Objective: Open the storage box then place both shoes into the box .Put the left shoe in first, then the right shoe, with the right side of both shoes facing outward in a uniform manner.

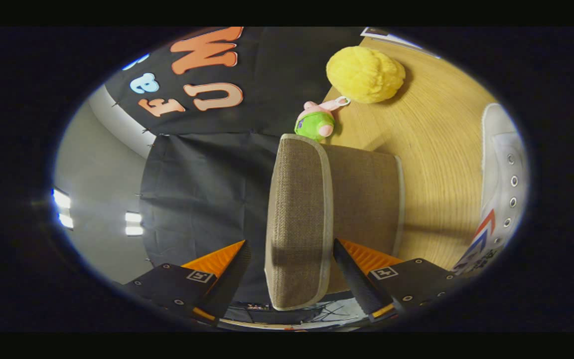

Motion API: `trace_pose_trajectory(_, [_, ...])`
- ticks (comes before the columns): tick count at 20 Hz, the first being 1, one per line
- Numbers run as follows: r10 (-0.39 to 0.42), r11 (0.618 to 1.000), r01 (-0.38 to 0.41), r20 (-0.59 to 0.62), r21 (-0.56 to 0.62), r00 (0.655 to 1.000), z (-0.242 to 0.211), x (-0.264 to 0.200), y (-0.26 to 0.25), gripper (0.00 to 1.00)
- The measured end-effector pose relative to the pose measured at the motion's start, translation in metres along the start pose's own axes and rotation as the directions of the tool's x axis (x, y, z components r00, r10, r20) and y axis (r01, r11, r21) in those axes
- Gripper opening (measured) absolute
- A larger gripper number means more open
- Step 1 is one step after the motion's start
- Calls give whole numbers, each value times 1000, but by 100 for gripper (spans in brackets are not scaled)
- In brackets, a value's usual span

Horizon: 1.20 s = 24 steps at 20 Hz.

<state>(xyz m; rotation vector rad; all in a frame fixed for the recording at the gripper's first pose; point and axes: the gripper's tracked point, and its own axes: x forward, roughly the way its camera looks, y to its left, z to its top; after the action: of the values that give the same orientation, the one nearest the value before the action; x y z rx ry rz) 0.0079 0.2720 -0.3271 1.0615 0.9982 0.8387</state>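
Jaws [292, 271] apart, straddling raised brown woven-fabric storage-box lid [299, 219]; contact unclear. Box body [366, 194] partly hidden behind it on wooden tabletop [436, 129]. One white lace-up shoe [503, 189], cut off. One yellow fluffy ball [365, 74], one green-pink plush keychain [317, 121].

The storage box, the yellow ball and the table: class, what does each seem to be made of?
Storage box, its lid between the open gripper fingers: coarse brown woven fabric, pale piped edging, matte.
Yellow ball: fuzzy plush or sponge, by its nubbly surface.
Table: light wood or wood-look laminate, judging by the grain lines.
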Motion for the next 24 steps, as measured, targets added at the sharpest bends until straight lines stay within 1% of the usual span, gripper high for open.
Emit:
trace_pose_trajectory(3, [38,999,-38,11,11,999,1,0,11,97])
trace_pose_trajectory(6, [131,990,-134,64,44,989,11,-14,38,95])
trace_pose_trajectory(8, [156,986,-160,105,40,982,19,-18,49,95])
trace_pose_trajectory(10, [163,985,-168,133,31,978,21,-21,56,91])
trace_pose_trajectory(11, [166,985,-171,146,21,975,23,-22,59,82])
trace_pose_trajectory(12, [169,985,-172,159,8,973,23,-23,65,78])
trace_pose_trajectory(13, [178,984,-179,163,-7,970,21,-24,70,70])
trace_pose_trajectory(14, [186,982,-185,163,-22,969,18,-24,76,66])
trace_pose_trajectory(15, [191,982,-187,156,-37,969,13,-21,81,57])
trace_pose_trajectory(16, [193,981,-187,148,-53,970,8,-20,85,52])
trace_pose_trajectory(17, [190,981,-181,140,-71,972,1,-16,87,45])
trace_pose_trajectory(20, [159,981,-141,141,-134,977,-12,-5,97,27])
trace_pose_trajectory(22, [139,980,-112,165,-166,976,-15,0,106,11])
trace_pose_trajectory(24, [119,979,-83,189,-185,975,-17,7,114,4])
